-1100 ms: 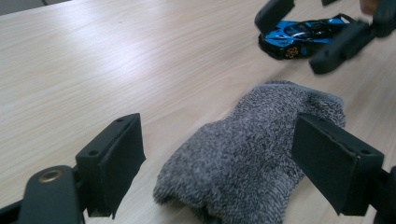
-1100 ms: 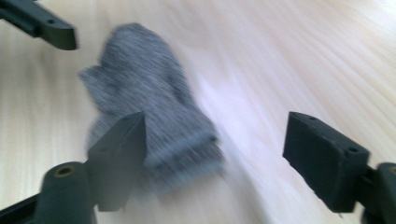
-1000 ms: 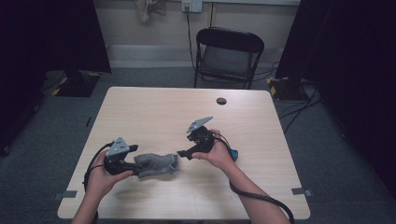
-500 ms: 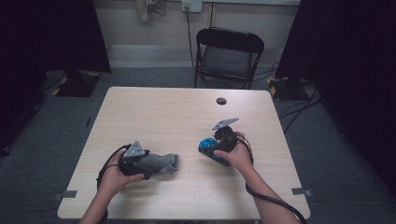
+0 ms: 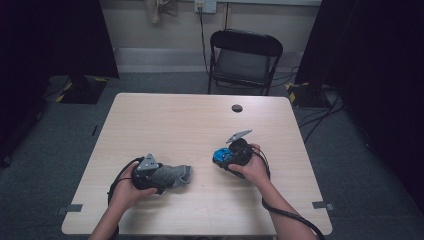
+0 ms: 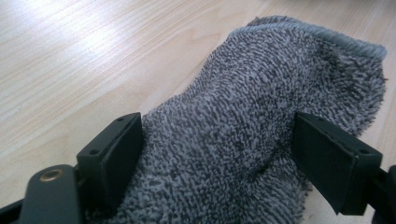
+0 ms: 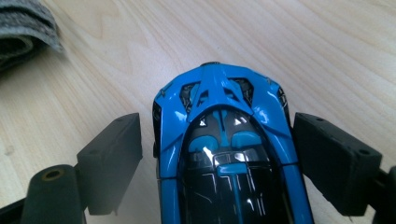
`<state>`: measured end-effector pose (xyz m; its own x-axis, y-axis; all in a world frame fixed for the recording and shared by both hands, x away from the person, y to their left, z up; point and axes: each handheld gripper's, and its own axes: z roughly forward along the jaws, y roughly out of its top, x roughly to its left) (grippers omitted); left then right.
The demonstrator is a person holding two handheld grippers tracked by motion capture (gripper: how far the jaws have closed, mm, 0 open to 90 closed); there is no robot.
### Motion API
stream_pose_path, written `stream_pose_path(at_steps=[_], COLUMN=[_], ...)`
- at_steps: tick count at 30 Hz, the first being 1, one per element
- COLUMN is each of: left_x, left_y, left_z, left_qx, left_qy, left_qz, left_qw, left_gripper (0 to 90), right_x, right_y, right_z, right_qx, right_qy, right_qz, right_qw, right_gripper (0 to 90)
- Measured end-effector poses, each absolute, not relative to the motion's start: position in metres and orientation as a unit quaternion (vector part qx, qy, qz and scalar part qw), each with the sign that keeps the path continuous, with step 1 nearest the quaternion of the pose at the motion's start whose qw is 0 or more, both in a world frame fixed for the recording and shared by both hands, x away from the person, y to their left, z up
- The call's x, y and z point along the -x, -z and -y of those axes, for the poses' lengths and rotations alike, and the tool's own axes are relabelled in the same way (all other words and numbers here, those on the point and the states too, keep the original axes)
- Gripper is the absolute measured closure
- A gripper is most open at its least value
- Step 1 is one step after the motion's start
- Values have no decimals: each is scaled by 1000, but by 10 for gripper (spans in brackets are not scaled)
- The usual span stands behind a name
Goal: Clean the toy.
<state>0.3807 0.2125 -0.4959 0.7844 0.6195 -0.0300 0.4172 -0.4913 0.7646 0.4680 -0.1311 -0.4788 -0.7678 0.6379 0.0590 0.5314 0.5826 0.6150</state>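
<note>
left gripper point(image 5: 162, 176): jaws spread wide, both pads pressing into the bunched grey towel point(image 6: 243, 140), holding it on the table point(image 5: 190, 120) at front-left.
right gripper point(image 5: 225, 156): jaws standing wide around the blue toy car point(image 7: 224, 154), a gap showing at the left pad, right pad just beside the car's flank; not clamping.
car: sitting on the table right of centre, well apart from the towel.
</note>
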Motion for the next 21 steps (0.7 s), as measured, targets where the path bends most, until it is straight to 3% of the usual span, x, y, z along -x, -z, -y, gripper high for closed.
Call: stream_pose_path(at_steps=[14, 21], left_x=[-381, -380], left_y=[498, 498], left_z=[-213, -213], left_qx=[-851, -850], left_qy=[-127, -128], left_qz=[-304, -306], left_qw=[408, 409], left_gripper=[174, 175], right_x=[-464, -462], right_y=[486, 490], right_z=[144, 142], right_qx=[-320, -312], right_qy=[-309, -310], right_qz=[-892, -892], right_qw=[83, 105], right_gripper=[206, 212])
